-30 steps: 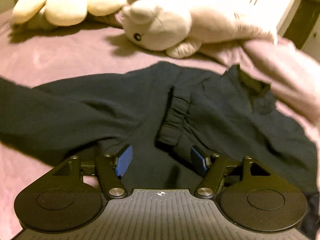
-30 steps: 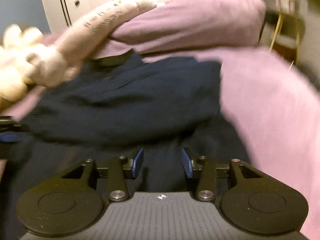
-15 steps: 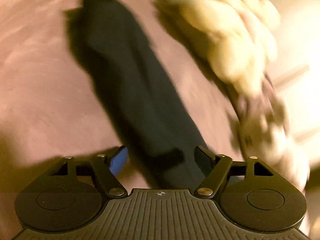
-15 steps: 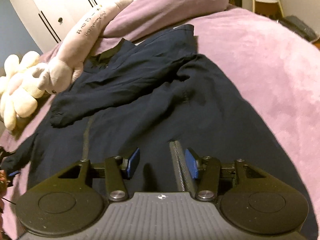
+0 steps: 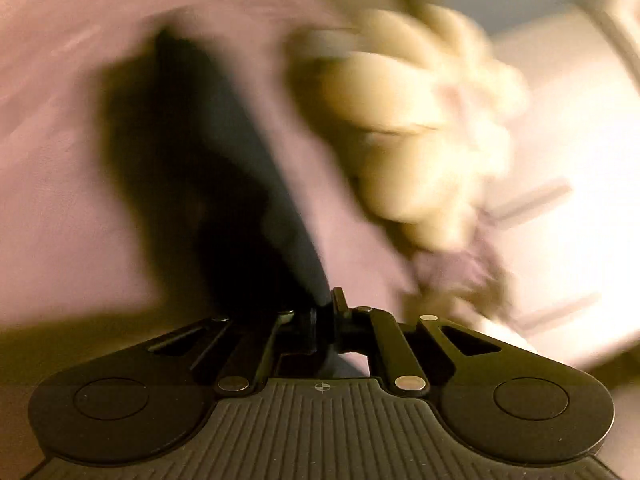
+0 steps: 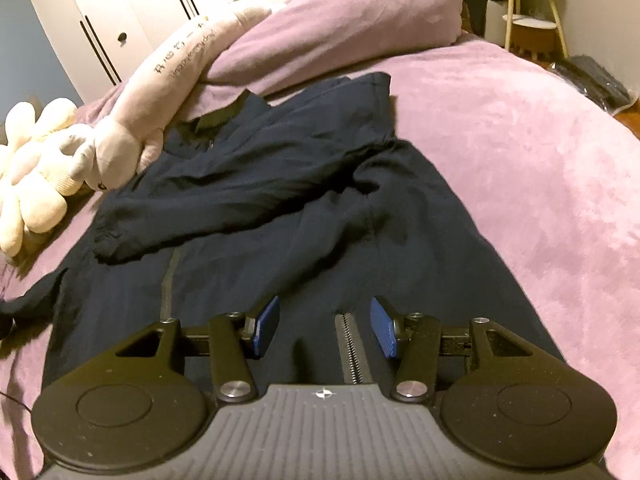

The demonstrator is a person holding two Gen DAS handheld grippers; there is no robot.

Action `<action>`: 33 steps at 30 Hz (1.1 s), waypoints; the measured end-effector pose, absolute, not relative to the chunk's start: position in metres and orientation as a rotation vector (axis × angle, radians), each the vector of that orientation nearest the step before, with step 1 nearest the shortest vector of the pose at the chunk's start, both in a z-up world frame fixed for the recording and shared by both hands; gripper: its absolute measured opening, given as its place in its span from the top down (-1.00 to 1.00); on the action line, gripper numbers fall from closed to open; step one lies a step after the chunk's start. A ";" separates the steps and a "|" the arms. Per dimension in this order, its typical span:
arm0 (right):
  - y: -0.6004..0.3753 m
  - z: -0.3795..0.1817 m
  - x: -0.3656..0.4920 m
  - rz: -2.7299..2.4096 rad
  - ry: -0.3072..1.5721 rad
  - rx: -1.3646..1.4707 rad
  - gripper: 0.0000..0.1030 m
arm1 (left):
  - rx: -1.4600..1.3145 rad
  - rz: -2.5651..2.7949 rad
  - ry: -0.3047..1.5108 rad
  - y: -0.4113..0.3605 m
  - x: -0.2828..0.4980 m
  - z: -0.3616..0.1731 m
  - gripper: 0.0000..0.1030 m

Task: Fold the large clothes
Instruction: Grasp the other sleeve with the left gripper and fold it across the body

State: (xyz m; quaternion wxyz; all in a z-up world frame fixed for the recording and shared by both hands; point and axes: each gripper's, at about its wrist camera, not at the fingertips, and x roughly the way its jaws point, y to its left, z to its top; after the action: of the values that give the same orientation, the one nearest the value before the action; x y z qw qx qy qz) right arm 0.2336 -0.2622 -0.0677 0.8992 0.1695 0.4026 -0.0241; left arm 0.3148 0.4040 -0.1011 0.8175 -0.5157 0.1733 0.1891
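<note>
A dark navy zip jacket (image 6: 280, 208) lies spread on the pink bedspread (image 6: 540, 160), with one sleeve (image 6: 224, 204) folded across its chest. My right gripper (image 6: 326, 326) hovers open over the jacket's lower front. The zipper (image 6: 352, 352) runs between its blue pads (image 6: 268, 326), which touch nothing. In the blurred left wrist view, my left gripper (image 5: 326, 308) is shut on the jacket's other sleeve (image 5: 240, 152). That sleeve stretches away from the jaws across the bedspread (image 5: 60, 160).
A cream flower-shaped plush (image 6: 36, 168) and a long pale pink plush (image 6: 160, 92) lie by the jacket's collar, the cream one also blurred (image 5: 408, 120) beside the held sleeve. A pink pillow (image 6: 340, 20) sits behind. White wardrobe doors (image 6: 120, 0) and a stool (image 6: 532, 28) stand beyond the bed.
My left gripper swung from the jacket's body out to the far sleeve, rolled, and closed on it. The right gripper shifted a little over the hem and its jaws widened slightly.
</note>
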 end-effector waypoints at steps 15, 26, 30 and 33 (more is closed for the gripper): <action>-0.269 -0.042 0.233 0.016 0.743 0.413 -0.04 | -0.349 -0.295 0.881 0.073 0.384 -0.050 -0.64; -0.177 -0.050 0.299 0.237 0.752 0.153 -0.14 | -0.524 0.077 0.893 0.154 0.279 -0.106 -0.61; -0.094 -0.049 0.320 0.335 0.642 -0.130 -0.34 | -0.620 0.117 0.843 0.177 0.236 -0.106 -0.58; -0.032 -0.059 0.332 0.370 0.556 -0.339 -0.34 | -0.579 0.232 0.792 0.184 0.222 -0.094 -0.64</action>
State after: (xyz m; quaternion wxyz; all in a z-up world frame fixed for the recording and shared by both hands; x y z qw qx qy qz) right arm 0.3318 -0.0316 -0.0594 0.9307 -0.1654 0.2717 0.1806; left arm 0.2221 0.1839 -0.0935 0.8757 -0.2774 0.3793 0.1112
